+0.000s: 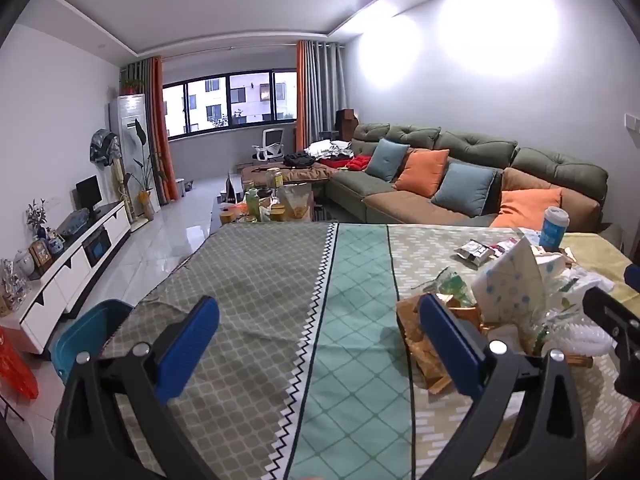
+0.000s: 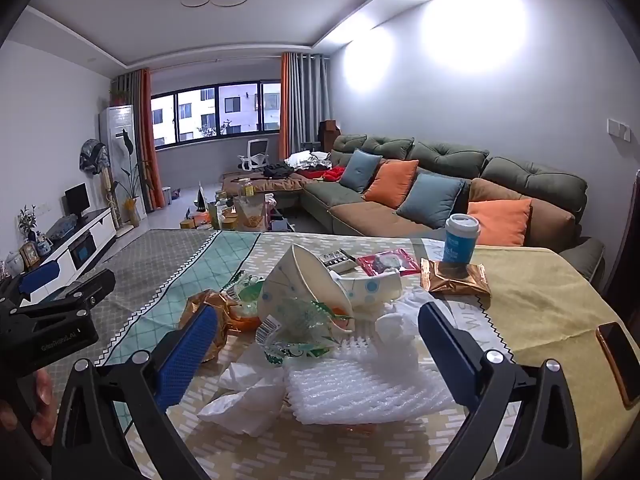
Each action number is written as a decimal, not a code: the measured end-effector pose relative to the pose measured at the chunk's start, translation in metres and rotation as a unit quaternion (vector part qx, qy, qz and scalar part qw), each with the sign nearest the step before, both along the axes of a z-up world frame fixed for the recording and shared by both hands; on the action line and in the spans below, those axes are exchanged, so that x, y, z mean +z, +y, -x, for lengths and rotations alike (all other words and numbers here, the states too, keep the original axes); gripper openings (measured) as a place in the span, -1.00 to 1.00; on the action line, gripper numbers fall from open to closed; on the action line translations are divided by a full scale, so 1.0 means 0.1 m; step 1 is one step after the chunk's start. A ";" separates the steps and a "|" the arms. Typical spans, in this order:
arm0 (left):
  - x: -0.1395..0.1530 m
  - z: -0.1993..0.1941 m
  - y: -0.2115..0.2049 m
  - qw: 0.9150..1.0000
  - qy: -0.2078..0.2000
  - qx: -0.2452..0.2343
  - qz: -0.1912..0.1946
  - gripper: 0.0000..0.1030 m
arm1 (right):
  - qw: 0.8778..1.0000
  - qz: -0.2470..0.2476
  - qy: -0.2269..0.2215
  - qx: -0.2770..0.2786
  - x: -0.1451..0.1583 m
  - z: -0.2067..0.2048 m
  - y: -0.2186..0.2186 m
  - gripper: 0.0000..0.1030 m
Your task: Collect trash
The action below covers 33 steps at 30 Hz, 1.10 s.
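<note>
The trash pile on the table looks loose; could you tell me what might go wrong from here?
The open right gripper may catch only the foam sheet, scattering the tissues. The tipped paper cups could roll away. The phone near the table edge might get swept off.

I see a sectional sofa (image 2: 460,184) with orange cushions (image 2: 390,189), a phone (image 2: 618,364) at the table edge, and a TV stand (image 1: 76,256).

Phone (image 2: 618,364): right end cut by frame edge in right wrist view. Right gripper (image 1: 612,320): only part shows at left wrist view's right edge, fingertips out of sight. Gold wrapper (image 2: 208,312): partly hidden behind left finger (image 2: 186,356). Cup (image 2: 460,244) label print too small to read. Blue bin (image 1: 86,332): lower part hidden behind tablecloth (image 1: 256,280) and finger.
</note>
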<state>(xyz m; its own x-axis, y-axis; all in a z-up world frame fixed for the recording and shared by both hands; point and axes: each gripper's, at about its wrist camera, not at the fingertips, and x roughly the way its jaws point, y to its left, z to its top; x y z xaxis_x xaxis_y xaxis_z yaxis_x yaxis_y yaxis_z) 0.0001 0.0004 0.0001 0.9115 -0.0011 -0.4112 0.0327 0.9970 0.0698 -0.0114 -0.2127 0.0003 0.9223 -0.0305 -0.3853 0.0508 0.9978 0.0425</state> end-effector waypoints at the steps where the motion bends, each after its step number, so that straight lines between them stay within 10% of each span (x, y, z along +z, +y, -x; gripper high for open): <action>1: 0.00 0.00 0.00 1.000 0.002 0.002 0.001 0.94 | 1.000 0.003 0.005 0.001 0.00 -0.01 0.00 0.94; 33: 0.09 0.10 0.05 0.999 -0.028 -0.010 0.020 0.94 | 1.000 -0.005 -0.006 0.003 0.04 0.00 0.03 0.94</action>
<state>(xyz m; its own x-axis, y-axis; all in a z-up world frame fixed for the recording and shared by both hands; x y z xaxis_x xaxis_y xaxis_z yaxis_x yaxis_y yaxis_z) -0.0100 0.0054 0.0091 0.9326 -0.0346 -0.3593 0.0498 0.9982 0.0331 -0.0117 -0.2095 0.0044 0.9266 -0.0205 -0.3754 0.0438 0.9976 0.0537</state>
